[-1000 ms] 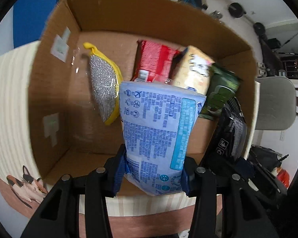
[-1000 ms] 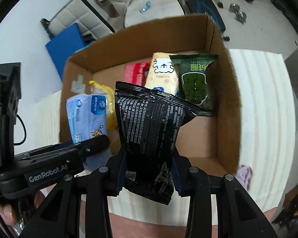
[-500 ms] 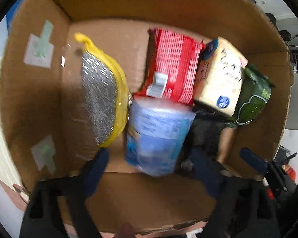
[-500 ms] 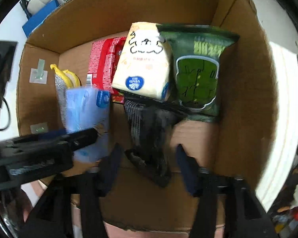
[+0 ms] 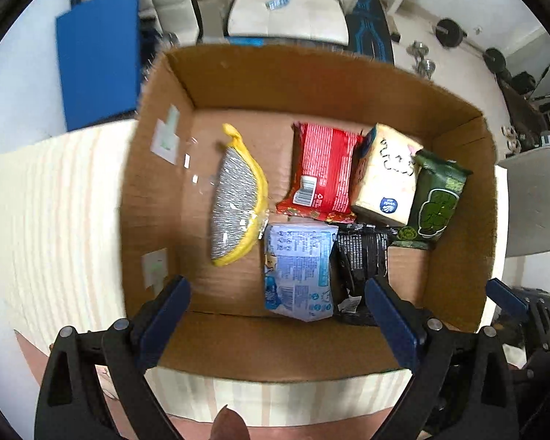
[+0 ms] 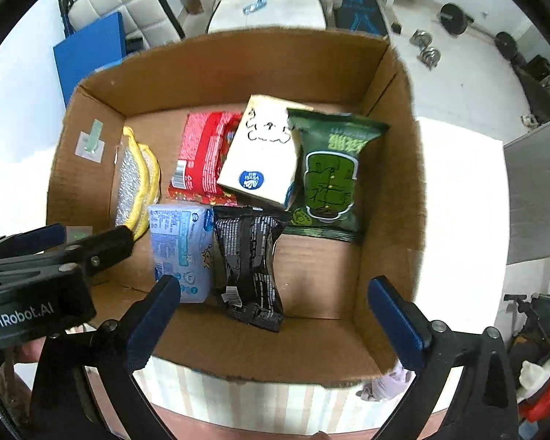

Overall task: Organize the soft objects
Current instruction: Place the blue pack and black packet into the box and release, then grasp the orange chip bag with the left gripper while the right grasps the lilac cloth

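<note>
An open cardboard box (image 5: 311, 77) (image 6: 238, 66) holds the soft goods. On its floor lie a yellow-edged scourer (image 5: 238, 198), a red packet (image 5: 321, 172), a cream tissue pack (image 5: 383, 176) and a green packet (image 5: 436, 201). In front of these, side by side, lie a light-blue tissue pack (image 5: 297, 267) (image 6: 181, 245) and a black packet (image 5: 359, 267) (image 6: 249, 260). My left gripper (image 5: 275, 293) hangs above the blue pack, jaws opening, pads touching nothing. My right gripper (image 6: 273, 289) hangs above the black packet, jaws opening, pads also free.
The box stands on a striped tablecloth (image 5: 55, 220). The box floor at front right (image 6: 319, 275) is bare. Beyond the box are a blue mat (image 5: 99, 73), a white seat (image 5: 286, 14) and dumbbells (image 6: 427, 51) on the floor. A grey chair (image 5: 531, 201) stands at the right.
Both grippers went from shut on their packs to wide open. The blue pack and the black packet dropped out of the jaws and now lie on the box floor.
</note>
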### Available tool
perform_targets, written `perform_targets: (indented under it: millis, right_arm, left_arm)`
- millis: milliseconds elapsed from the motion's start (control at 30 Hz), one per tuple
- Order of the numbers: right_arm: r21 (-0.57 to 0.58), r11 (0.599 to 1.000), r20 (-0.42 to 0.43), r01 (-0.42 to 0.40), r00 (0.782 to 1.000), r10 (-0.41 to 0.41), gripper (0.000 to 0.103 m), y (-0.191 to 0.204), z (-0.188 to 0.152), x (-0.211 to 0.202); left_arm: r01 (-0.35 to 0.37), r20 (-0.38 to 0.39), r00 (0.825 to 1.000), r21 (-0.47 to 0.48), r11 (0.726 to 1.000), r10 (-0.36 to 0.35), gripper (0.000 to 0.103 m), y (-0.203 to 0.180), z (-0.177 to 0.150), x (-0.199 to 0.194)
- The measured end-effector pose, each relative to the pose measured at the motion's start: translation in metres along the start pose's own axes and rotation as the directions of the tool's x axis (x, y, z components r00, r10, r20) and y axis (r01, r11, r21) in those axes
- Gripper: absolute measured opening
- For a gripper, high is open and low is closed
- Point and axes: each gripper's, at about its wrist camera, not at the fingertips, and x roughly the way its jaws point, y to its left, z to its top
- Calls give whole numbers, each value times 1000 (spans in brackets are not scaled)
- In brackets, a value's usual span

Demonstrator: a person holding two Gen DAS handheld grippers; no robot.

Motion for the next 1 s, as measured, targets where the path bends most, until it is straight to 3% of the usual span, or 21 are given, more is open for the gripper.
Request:
perform_targets:
  millis: [167, 567, 1000]
  right_arm:
    - [8, 1000, 78, 4, 997, -4, 103, -6, -16, -29]
    - [4, 1000, 245, 29, 969, -29, 103, -5, -83, -93]
    - [0, 1000, 355, -31, 934, 29, 103, 0, -124, -151]
  left_arm:
    - [-26, 99, 995, -5, 1000, 26, 98, 4, -25, -26]
    - [-72, 284, 956, -25, 997, 76, 98, 13, -100, -87]
    - [-101, 375, 921, -30, 994, 105, 98, 5, -136, -125]
